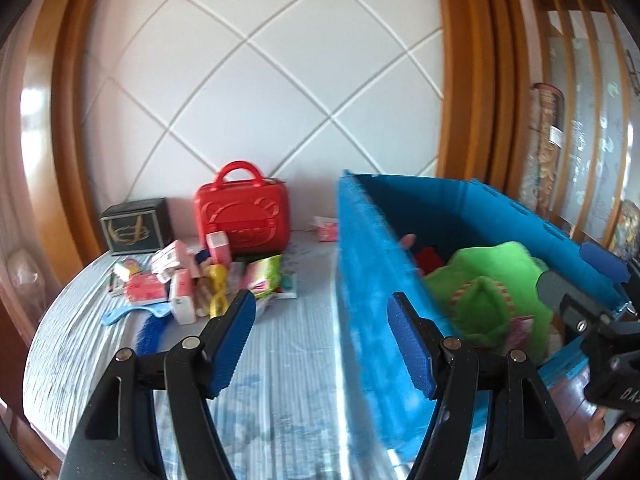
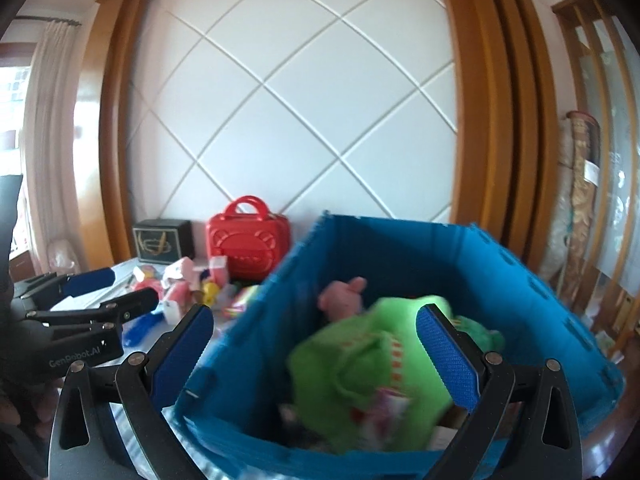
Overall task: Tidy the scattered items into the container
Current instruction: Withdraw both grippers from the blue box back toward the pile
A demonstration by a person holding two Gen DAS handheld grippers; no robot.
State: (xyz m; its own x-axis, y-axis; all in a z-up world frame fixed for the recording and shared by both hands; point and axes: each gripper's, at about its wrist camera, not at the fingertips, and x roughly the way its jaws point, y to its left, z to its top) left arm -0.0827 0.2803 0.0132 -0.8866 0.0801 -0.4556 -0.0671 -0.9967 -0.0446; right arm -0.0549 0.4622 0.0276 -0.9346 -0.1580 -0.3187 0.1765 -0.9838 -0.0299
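Note:
A blue crate [image 1: 368,280] [image 2: 520,280] stands on the table at the right. A green plush toy [image 1: 488,280] [image 2: 360,364] and a pink plush [image 2: 344,296] lie inside it. A pile of small packets and toys [image 1: 188,280] [image 2: 192,284] lies on the cloth to the left of the crate. My left gripper [image 1: 324,344] is open and empty, hovering by the crate's left wall; it also shows in the right wrist view [image 2: 120,288]. My right gripper [image 2: 316,356] is open and empty above the crate; it also shows in the left wrist view [image 1: 600,292].
A red toy suitcase [image 1: 244,216] [image 2: 248,244] and a dark box [image 1: 136,226] [image 2: 162,240] stand against the padded wall behind the pile. A blue comb [image 1: 132,314] lies by the pile. A wooden frame borders the wall.

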